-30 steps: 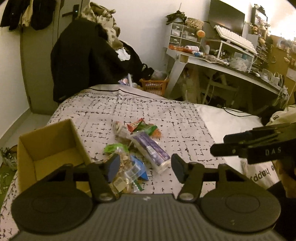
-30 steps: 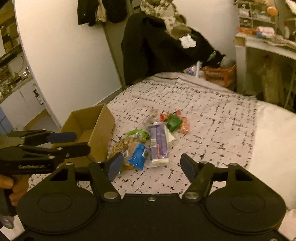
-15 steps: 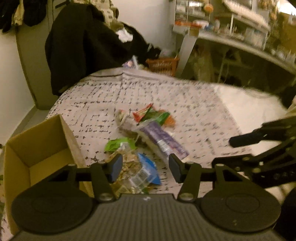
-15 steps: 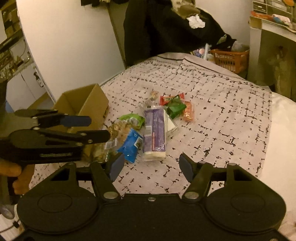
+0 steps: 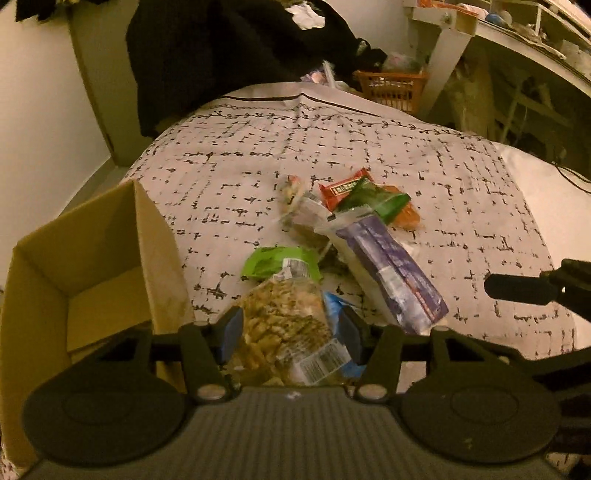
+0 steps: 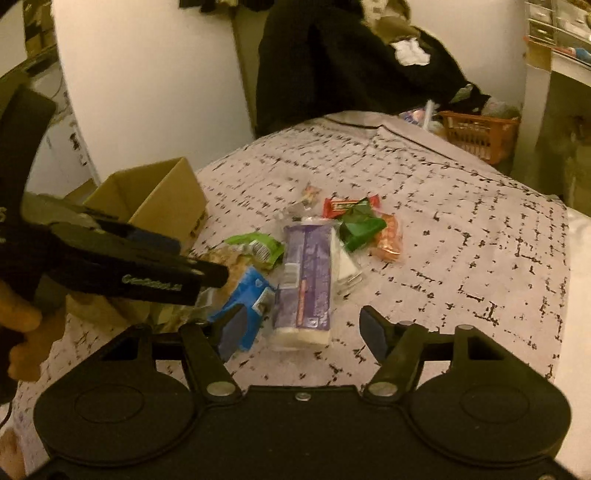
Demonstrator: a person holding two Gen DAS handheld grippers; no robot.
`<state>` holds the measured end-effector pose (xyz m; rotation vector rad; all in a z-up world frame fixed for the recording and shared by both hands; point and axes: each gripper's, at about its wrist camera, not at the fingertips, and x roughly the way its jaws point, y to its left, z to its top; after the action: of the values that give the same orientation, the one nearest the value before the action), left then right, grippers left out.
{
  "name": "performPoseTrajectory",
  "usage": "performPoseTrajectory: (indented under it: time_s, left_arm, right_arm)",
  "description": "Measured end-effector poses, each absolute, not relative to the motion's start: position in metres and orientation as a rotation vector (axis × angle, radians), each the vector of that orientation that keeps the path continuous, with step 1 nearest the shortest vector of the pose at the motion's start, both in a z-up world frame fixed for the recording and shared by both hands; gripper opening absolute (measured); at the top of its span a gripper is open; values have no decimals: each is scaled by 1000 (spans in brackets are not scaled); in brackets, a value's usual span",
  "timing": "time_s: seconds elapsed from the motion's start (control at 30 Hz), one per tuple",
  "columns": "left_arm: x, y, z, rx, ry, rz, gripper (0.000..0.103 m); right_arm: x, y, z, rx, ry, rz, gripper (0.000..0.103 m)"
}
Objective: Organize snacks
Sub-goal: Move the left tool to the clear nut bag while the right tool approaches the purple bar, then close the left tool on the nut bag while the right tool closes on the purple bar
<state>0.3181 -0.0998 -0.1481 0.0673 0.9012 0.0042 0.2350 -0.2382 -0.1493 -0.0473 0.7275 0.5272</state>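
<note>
Clear nut bag (image 5: pixel 284 325) lies between the parted left gripper (image 5: pixel 290 332) fingers

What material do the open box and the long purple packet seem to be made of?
The open box: plain brown cardboard, matte, with thin, stiff, straight-edged walls. The long purple packet: probably thin plastic film, glossy; it catches the light, and its near end looks clear.

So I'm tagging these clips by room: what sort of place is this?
Most likely a bedroom doubling as a study. The snacks lie on a bed with a patterned bedspread, dark clothes are heaped at its far end, and a cluttered desk stands alongside.
</note>
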Motion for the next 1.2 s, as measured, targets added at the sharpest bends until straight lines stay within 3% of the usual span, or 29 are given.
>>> performPoseTrajectory:
  time_s: [0.47,0.57,0.7,0.8,0.83,0.9,1.0,1.2]
  left_arm:
    - [302,-104,-158,179,856,69,56]
    - [302,-104,-159,169,851,67,50]
    - [303,-104,-161,204,854,106,31]
    - [303,-109,-161,241,880,122,32]
    - [302,-111,-159,244,871,124,35]
    - [298,-115,-155,247,837,110,58]
    - [291,-119,-147,206,782,45,81]
    - [288,-134,-159,271,827,16,82]
  right_arm:
    - [234,-225,-183,-77,643,507,68]
    - [235,-224,-185,-80,638,507,68]
    - [233,-224,-187,-86,632,508,68]
    - [232,-222,-187,-88,628,517,68]
    - [232,-222,-187,-88,625,517,68]
    - [231,-222,-187,-89,624,515,68]
    - [231,-225,-189,-85,642,506,69]
    - [225,-235,-193,-106,688,451,71]
